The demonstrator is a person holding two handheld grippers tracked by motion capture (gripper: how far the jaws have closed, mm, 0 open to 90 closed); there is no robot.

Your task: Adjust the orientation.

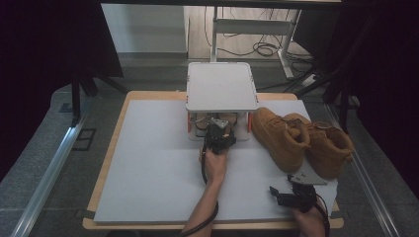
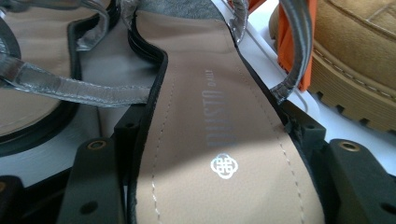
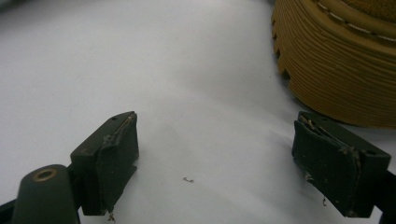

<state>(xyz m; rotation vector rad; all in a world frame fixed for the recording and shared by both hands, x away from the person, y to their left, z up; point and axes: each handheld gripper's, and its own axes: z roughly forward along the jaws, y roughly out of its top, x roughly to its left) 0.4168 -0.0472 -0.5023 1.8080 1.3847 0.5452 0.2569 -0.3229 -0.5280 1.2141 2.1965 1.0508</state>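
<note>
A tan-insoled sandal (image 2: pixel 219 121) with a black edge and silver straps lies between the jaws of my left gripper (image 2: pixel 215 135), which is shut on its sides. From above, my left gripper (image 1: pixel 220 131) reaches into the lower level of the white shoe rack (image 1: pixel 221 86). A second sandal (image 2: pixel 28 93) lies beside the held one, to its left in the left gripper view. My right gripper (image 3: pixel 215 140) stands open over the white table top (image 3: pixel 140 56) with nothing between its pads. In the high view my right gripper (image 1: pixel 281 187) is at the table's near right.
Two tan boots (image 1: pixel 279 136) (image 1: pixel 328 148) stand side by side right of the rack, one's ribbed sole (image 3: pixel 336 65) close to my right gripper's right jaw. An orange rack post (image 2: pixel 289 51) is just right of the held sandal. The table's wooden rim (image 1: pixel 106 163) frames the white mat.
</note>
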